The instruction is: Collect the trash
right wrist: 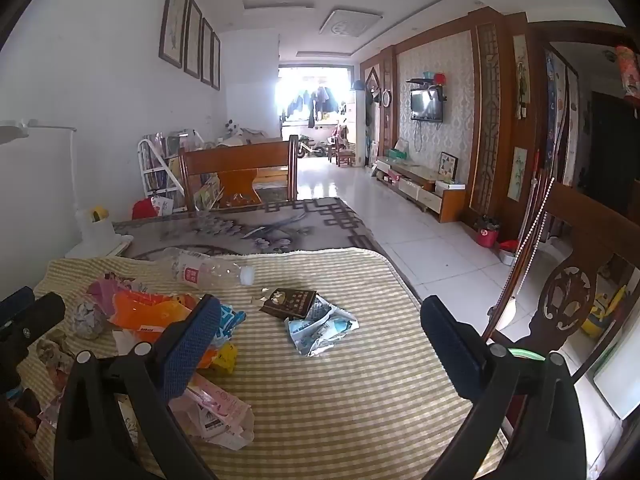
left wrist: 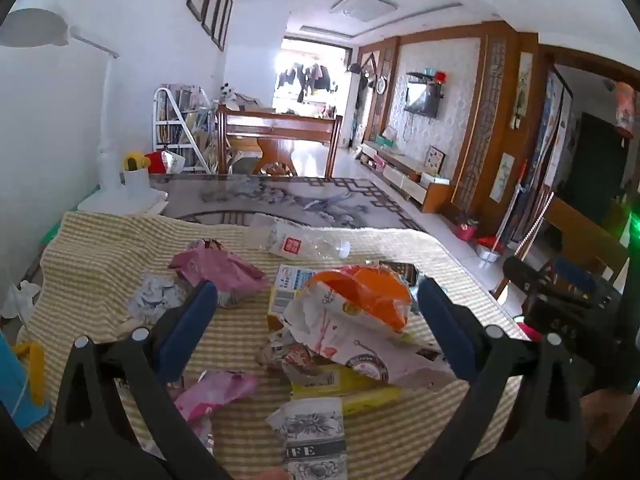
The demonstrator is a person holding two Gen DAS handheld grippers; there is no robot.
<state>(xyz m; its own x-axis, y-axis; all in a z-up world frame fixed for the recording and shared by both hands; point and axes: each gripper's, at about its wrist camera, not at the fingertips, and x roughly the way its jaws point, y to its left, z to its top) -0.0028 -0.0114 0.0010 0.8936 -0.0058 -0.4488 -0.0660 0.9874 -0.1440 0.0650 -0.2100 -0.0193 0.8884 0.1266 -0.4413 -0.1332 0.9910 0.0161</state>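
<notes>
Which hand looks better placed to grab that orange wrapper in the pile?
Probably the left. The left gripper is open with the orange wrapper lying right between its fingers. The right gripper is open too, but faces the dark packet, with the wrapper off to its side.

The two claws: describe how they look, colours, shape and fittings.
Both look alike. The left claw has two black plastic arms, each forking like an A-frame, with round silver rivets at the joints. Its fingers end in flat rectangular pads covered in dark blue textured rubber. The right claw is built the same, black with silver rivets, and its blue pads show a fine mesh pattern. No cables or sleeves show.
</notes>
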